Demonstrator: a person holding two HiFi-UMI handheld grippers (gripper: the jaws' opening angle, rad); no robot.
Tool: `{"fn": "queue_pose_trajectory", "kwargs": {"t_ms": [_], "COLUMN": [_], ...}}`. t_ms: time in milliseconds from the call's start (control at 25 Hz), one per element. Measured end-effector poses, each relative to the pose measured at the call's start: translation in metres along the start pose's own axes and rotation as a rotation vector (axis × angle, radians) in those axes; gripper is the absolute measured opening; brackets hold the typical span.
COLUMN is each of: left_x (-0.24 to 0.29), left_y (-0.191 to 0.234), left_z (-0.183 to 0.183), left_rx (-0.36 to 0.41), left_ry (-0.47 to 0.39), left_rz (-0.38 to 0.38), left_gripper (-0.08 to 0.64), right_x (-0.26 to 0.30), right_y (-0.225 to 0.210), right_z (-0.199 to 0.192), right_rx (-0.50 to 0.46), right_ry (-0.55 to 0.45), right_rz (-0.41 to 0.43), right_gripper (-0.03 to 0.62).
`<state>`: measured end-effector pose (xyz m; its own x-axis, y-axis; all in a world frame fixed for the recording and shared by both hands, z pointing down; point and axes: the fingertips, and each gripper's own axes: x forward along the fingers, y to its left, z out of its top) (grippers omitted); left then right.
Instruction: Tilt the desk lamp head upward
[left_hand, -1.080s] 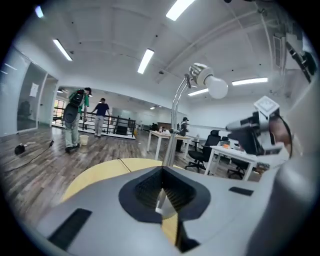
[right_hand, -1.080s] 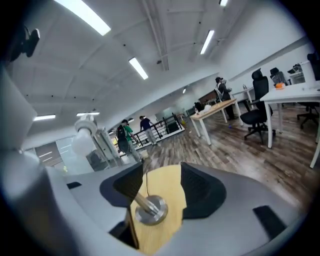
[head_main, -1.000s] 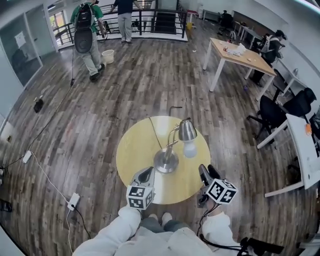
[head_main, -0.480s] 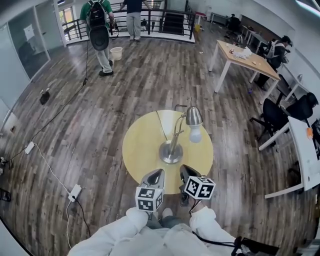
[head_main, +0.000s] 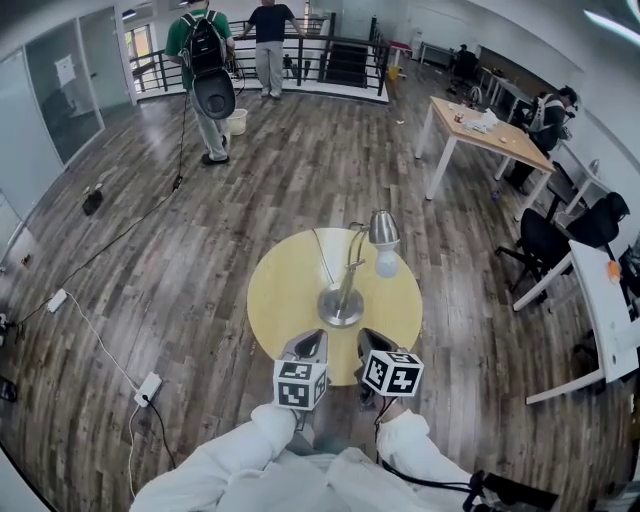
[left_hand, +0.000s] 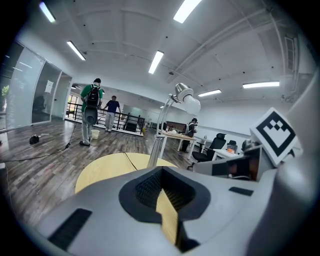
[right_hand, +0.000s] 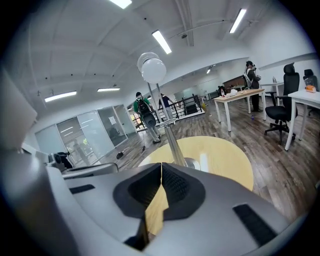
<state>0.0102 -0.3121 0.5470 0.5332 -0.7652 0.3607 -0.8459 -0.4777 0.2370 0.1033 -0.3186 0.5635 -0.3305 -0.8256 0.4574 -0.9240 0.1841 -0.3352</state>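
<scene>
Head view: the left gripper (head_main: 312, 345) and right gripper (head_main: 368, 344) wait side by side at the round table's (head_main: 283, 292) near edge. Both have their jaws pressed together and empty, probably staged for the reach. Beyond them, mid-table, stands the desk lamp (head_main: 343, 300), its lamp head (head_main: 384, 229) drooping, untouched.
</scene>
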Motion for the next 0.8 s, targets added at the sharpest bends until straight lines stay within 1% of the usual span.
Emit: {"fn": "queue_pose_trajectory", "kwargs": {"t_ms": [160, 320, 520, 720, 800], "left_x": [-0.005, -0.016, -0.035, -0.055, -0.062], "left_y": [-0.012, -0.029, -0.058, -0.081, -0.087], "left_z": [-0.005, -0.015, -0.028, -0.049, -0.049], "left_rx": [-0.001, -0.026, -0.033, -0.037, -0.040], "left_ry": [0.020, 0.038, 0.044, 0.077, 0.076], "left_rz": [0.007, 0.022, 0.041, 0.065, 0.078], "left_gripper": [0.003, 0.003, 0.003, 0.003, 0.003], "right_x": [-0.011, -0.032, -0.064, -0.095, -0.104], "right_y": [0.001, 0.002, 0.002, 0.001, 0.000], "right_z": [-0.001, -0.008, -0.024, -0.047, -0.049], "right_rx": [-0.018, -0.021, -0.025, -0.025, -0.026], "right_ry": [0.001, 0.003, 0.021, 0.041, 0.038], "right_rz": [0.016, 0.036, 0.060, 0.078, 0.078], "right_gripper": [0.017, 0.017, 0.017, 0.017, 0.017]}}
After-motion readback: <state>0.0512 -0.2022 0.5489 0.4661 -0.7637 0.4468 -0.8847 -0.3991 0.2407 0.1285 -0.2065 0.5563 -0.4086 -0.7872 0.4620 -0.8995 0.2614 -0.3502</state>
